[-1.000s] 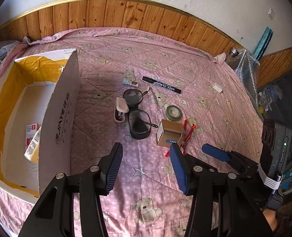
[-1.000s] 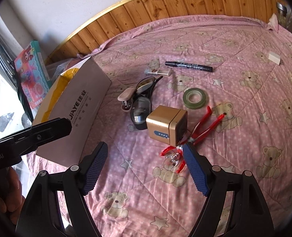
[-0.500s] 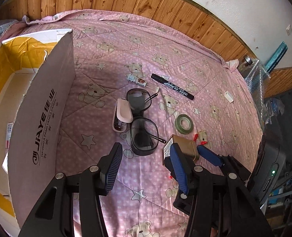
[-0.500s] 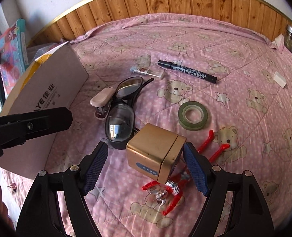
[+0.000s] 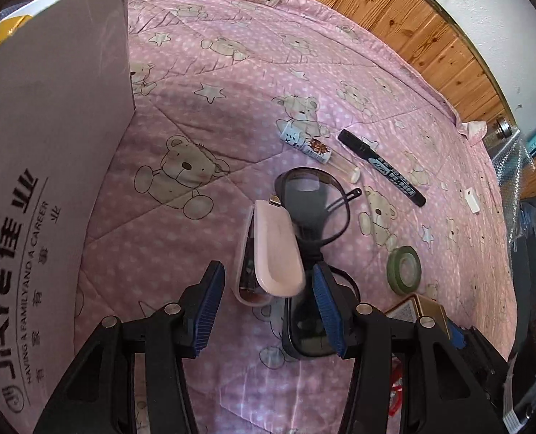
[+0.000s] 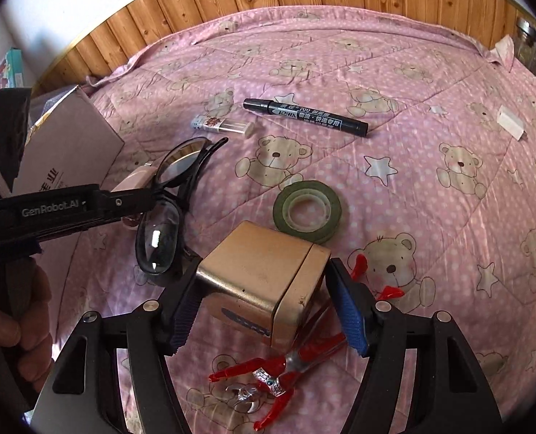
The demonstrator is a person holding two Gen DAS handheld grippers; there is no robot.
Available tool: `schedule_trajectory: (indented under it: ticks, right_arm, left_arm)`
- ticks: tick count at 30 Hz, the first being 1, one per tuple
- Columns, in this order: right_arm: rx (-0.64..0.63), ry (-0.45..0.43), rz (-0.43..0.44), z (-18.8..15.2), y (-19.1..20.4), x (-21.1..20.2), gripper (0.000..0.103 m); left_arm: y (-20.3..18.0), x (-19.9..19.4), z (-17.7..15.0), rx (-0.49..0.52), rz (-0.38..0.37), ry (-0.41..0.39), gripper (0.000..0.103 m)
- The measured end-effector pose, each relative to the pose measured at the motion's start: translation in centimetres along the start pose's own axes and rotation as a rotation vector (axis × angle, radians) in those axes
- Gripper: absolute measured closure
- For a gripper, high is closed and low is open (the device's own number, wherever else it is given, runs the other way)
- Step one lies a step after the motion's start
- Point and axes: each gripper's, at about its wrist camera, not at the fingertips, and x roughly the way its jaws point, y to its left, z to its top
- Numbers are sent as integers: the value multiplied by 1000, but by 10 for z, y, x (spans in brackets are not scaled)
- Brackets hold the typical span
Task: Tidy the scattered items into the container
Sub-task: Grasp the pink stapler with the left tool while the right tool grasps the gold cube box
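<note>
Stapler [image 5: 273, 253] lies on the quilt [image 5: 202, 115] between my left claw's [image 5: 264, 307] wide-open fingers, ungripped. My right claw [image 6: 268, 311], open too, straddles the gold tin [image 6: 264, 278]. I can't see inside the carton [image 5: 47, 152].

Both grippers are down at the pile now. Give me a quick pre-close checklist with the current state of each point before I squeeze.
1. Left gripper open: ok.
2. Pink stapler between its fingers: ok, though the right finger sits over the black glasses, so it may catch the frame.
3. Right gripper open: ok.
4. Gold box between its fingers: ok, both sides flanked.
5. Red toy figure clear of that grasp: not ok, it lies partly under the box.
6. Cardboard box opening free to receive items: cannot tell, only its outer wall shows.
</note>
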Motion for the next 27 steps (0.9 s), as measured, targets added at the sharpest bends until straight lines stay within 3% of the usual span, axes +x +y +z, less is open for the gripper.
schedule_trajectory:
  ticks: [3,6,7,10,15,18,27]
  right_arm:
    - [1,13,9,0,0,8,33]
    - [12,9,28,0,-3,10,34]
    - [18,8,36,0,-4,10,34]
    - [24,6,58,2,-8,7,34]
    - [51,7,65,2,-19,6,34]
    - [61,7,69,1,-22,8,34]
    - [45,5,54,2,-19,9,34]
  left_arm:
    - [4,3,6,-9,-14,-33,46]
    - [2,3,8,20,-23,-49,56]
    - [-1,1,8,35,-21,-56,64]
    - [-2,-3,7,45,-15,-59,67]
    - [20,-10,0,-51,-15,-77,66]
    - [21,3,0,-26,18,-37,63]
    - [14,11,13,-6,14,-66,62]
